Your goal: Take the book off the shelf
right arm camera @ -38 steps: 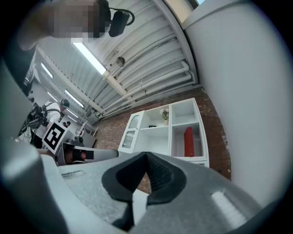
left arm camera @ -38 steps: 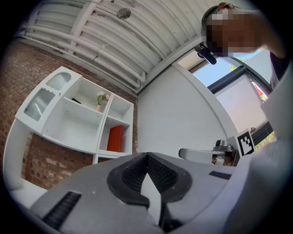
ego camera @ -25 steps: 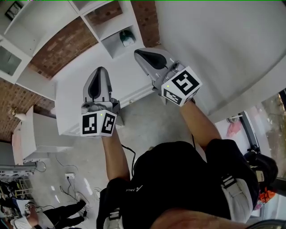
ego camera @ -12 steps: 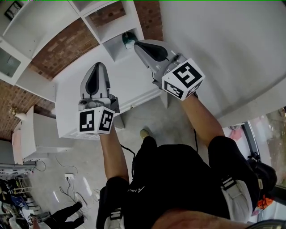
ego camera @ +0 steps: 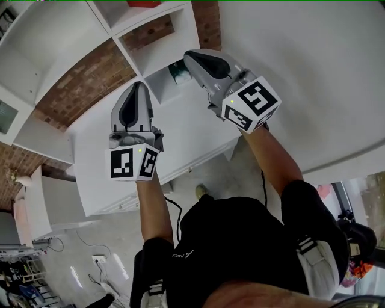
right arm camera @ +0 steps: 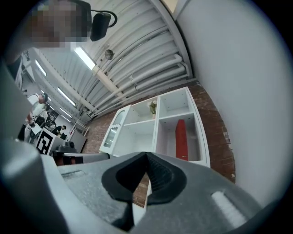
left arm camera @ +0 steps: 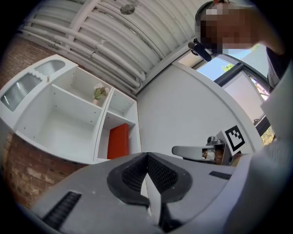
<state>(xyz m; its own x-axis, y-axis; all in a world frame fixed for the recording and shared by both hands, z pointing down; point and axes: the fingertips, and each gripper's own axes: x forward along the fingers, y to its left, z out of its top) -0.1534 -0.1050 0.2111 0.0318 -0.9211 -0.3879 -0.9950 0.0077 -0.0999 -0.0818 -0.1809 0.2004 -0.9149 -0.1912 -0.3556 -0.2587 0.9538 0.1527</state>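
A red book (left arm camera: 118,141) stands upright in the right-hand cubby of a white wall shelf (left arm camera: 68,132); it also shows as the red book (right arm camera: 181,139) in the right gripper view, and only its edge, the red book (ego camera: 143,3), reaches the top of the head view. My left gripper (ego camera: 138,86) and right gripper (ego camera: 190,56) are both raised toward the shelf, still well short of the book. Both are shut with nothing in them: the left gripper (left arm camera: 147,183) and the right gripper (right arm camera: 146,176) each show their pads meeting.
A small potted plant (left arm camera: 99,93) sits in the cubby above the book. A green object (ego camera: 178,73) lies in a lower cubby near my right gripper. White wall (ego camera: 301,72) flanks the shelf on the right, brick wall (ego camera: 84,72) behind it, a low white cabinet (ego camera: 54,198) below left.
Both grippers have risen and moved closer to the shelf, and the view has tilted up so the red book's edge now shows. Neither pair of jaws has changed.
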